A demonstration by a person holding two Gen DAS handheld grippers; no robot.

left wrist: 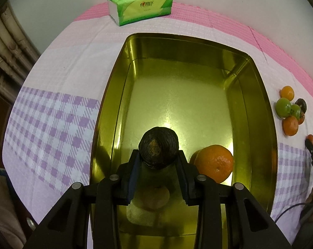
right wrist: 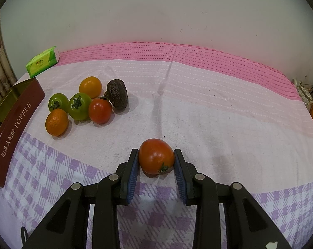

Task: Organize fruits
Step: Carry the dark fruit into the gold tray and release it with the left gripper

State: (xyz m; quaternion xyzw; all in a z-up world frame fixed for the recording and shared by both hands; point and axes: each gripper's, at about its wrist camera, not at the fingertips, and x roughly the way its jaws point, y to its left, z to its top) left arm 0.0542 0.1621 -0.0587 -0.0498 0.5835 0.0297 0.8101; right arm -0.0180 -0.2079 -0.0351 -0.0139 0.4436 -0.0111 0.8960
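Left gripper (left wrist: 158,155) is pinching a dark, wrinkled, roundish fruit (left wrist: 159,152) between its blue ribbed pads, hanging it inside the rectangular gold-lined metal tin (left wrist: 258,95). Shiny tin floor is reflecting light. One dimpled-skin mandarin (left wrist: 214,162) is sitting in the tin, just right of the held fruit, near the right wall.

Right gripper (right wrist: 156,158) is clamping a smooth red-orange tomato (right wrist: 156,155), green calyx facing the camera, low over the checked purple-and-white cloth (right wrist: 218,124) covering the desk. Cloth is looking woven and stitched, with a pink band at the far edge.

Loose pile is lying on the cloth beside the tin's maroon outer wall printed "TOFFEE" (right wrist: 15,132): two glossy green tomatoes (right wrist: 79,105), one red tomato (right wrist: 100,110), two orange mandarins (right wrist: 57,122), and another shrivelled dark fruit (right wrist: 117,96), all touching or nearly so.

Soft green plastic tissue pack (left wrist: 140,5) is sitting at the far edge by the plain wall, well apart from the fruit.
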